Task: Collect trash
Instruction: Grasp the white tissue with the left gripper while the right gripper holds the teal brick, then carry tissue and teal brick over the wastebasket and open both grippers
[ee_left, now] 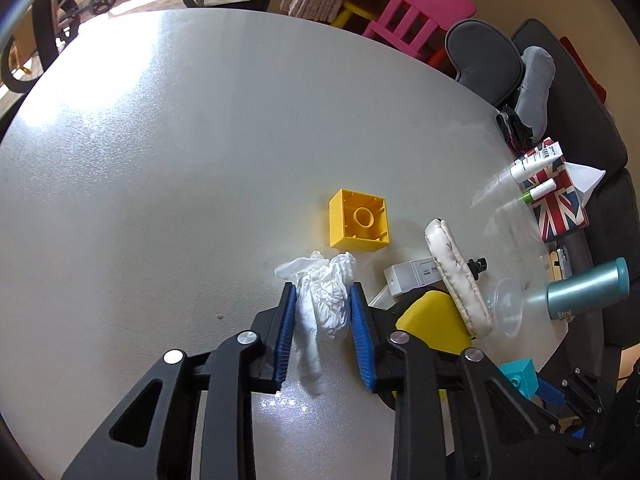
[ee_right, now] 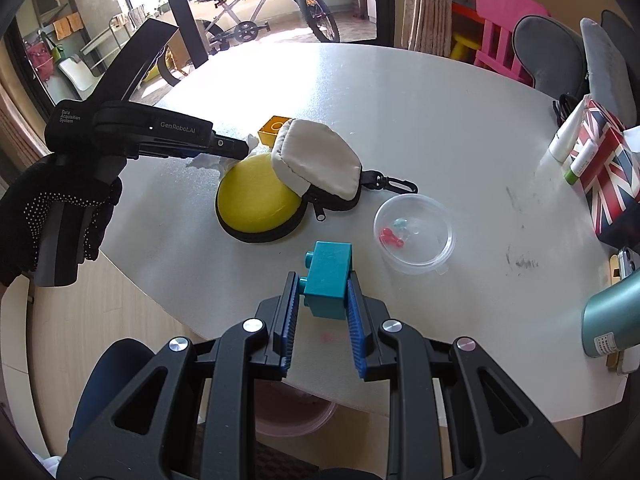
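Note:
A crumpled white tissue [ee_left: 326,304] sits between the blue pads of my left gripper [ee_left: 323,292], which is shut on it just above the white table [ee_left: 160,160]. In the right wrist view the left gripper's body [ee_right: 132,132] reaches over the table and a bit of the tissue [ee_right: 208,160] shows at its tip. My right gripper [ee_right: 325,284] is shut on a teal toy brick [ee_right: 328,280] and holds it over the table's near edge.
A yellow brick [ee_left: 359,220] lies just beyond the tissue. A yellow-and-white zip pouch [ee_right: 288,184], a clear plastic lid [ee_right: 414,232], a Union Jack box [ee_right: 608,176], tubes and a teal flask [ee_right: 612,316] crowd the right side. A pink bowl [ee_right: 296,412] sits under the table edge.

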`<control>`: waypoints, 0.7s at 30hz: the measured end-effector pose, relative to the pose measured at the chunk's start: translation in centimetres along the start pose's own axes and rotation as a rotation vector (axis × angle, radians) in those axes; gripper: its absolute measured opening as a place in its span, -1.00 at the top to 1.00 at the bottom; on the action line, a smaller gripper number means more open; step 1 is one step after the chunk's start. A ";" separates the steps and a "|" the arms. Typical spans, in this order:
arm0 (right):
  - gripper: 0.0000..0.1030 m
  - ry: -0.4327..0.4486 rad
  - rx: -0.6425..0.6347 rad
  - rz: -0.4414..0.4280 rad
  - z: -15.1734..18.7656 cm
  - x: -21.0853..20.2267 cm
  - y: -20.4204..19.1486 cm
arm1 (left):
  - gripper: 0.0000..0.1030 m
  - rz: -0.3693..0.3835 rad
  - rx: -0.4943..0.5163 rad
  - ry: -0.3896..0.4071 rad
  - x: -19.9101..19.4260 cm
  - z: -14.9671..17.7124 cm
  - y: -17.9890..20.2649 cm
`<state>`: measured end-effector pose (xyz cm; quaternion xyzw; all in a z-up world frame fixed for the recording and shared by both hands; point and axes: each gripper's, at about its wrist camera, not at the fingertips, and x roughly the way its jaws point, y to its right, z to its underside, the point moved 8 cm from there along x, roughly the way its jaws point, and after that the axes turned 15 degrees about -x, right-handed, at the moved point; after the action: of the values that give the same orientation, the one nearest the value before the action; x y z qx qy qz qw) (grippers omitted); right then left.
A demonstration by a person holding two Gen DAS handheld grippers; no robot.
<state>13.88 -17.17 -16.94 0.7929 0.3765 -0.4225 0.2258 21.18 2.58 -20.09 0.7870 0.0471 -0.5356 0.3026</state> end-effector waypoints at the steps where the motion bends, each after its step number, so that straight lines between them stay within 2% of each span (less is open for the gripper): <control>1: 0.56 0.001 0.001 0.000 0.0 0.0 0.0 | 0.58 0.002 0.001 0.006 -0.1 0.0 0.0; 5: 0.56 0.005 -0.001 0.000 -0.1 -0.1 0.0 | 0.62 0.003 0.027 0.040 -1.0 0.0 -0.2; 11: 0.56 0.021 -0.003 0.001 -0.3 -0.6 -0.2 | 0.62 -0.020 0.124 0.106 -3.6 0.8 0.3; 21: 0.56 0.048 -0.020 0.018 0.0 -2.7 -0.8 | 0.62 -0.024 0.279 0.201 -9.0 4.9 1.1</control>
<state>12.25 -17.75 -14.74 0.8039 0.3788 -0.3977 0.2285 13.80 1.32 -12.97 0.8702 0.0118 -0.4592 0.1779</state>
